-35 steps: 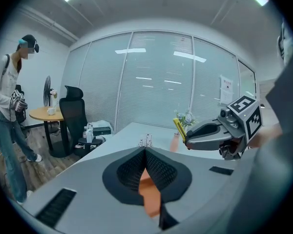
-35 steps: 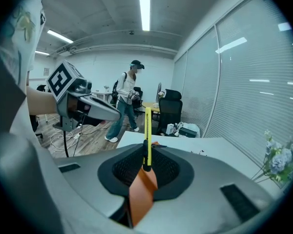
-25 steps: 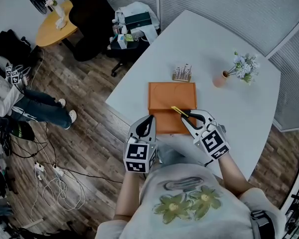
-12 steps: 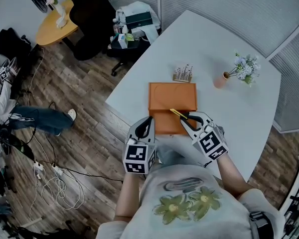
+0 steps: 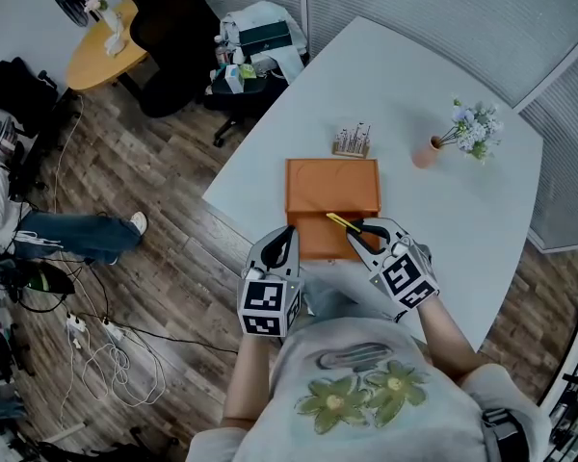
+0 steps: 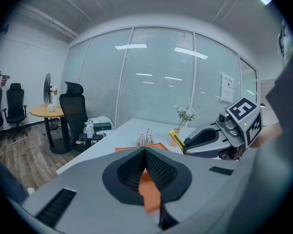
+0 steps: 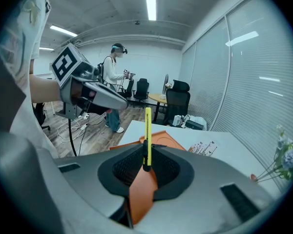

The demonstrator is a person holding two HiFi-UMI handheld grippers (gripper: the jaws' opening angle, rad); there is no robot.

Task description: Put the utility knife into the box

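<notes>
The white tabletop [image 5: 443,94] stretches away from me, and the flat orange box [image 5: 332,191] lies on it close to its near edge. I hold both grippers over the box's near end. My left gripper [image 5: 287,234] hangs at the near left corner, its jaws pressed together with nothing between them. My right gripper [image 5: 361,231] sits at the near right side, its jaws clamped on the utility knife [image 5: 342,223]. In the right gripper view the yellow knife [image 7: 147,135] stands straight up out of the pads. It is in the air above the box's near edge, its free end over the orange surface. Beyond the box are a small rack [image 5: 353,142] and a vase of flowers [image 5: 426,152].
</notes>
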